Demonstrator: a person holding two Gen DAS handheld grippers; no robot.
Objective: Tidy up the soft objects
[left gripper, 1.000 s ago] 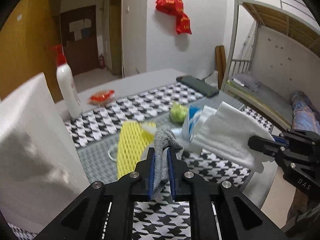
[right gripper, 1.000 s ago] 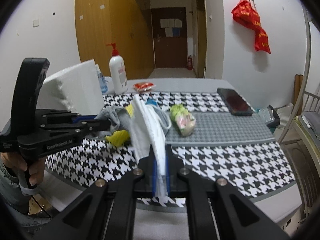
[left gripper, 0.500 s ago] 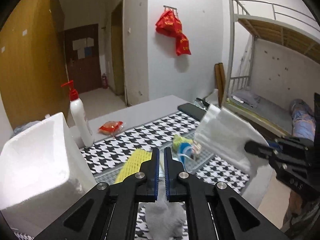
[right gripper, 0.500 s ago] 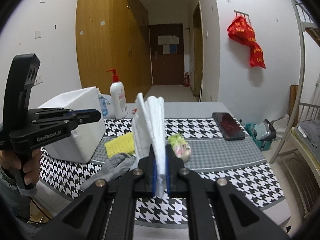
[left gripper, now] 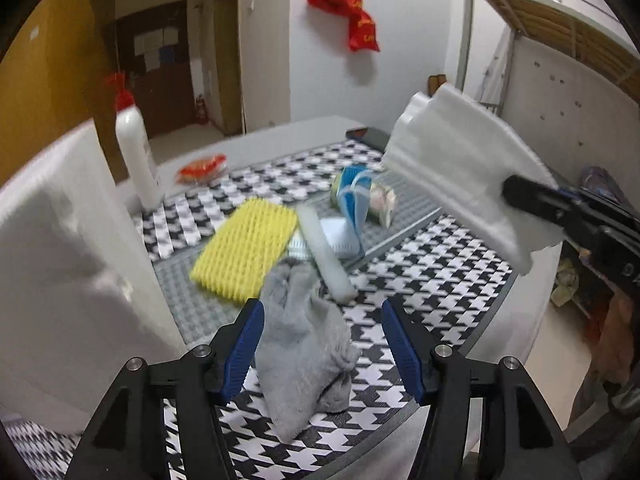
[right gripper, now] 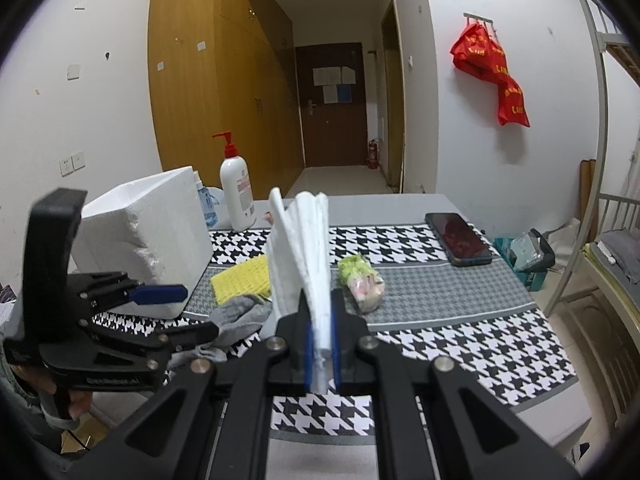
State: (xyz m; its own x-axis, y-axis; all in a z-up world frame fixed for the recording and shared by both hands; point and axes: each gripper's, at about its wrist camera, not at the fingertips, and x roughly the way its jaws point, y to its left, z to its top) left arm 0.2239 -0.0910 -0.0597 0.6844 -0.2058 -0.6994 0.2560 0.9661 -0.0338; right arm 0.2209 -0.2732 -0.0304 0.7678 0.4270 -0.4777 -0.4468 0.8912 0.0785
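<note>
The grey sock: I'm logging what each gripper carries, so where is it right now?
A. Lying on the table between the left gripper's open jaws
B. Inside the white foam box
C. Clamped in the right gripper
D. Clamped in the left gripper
A: the grey sock lies crumpled on the houndstooth cloth, the left gripper having just opened with its blue pads clear of it, while the right gripper is shut on folded white cloth.

On the bench [right gripper: 460,312], the foam box [right gripper: 152,240] stands at the left edge, with the pump bottle [right gripper: 237,192] just behind its right corner. Right of the box lies the mesh pad [left gripper: 246,248], and the sock [left gripper: 304,344] lies before the pad, near the front edge. The wrapped bundle [right gripper: 362,282] lies right of the pad, mid-bench. The phone [right gripper: 458,238] lies well apart at the back right.
</note>
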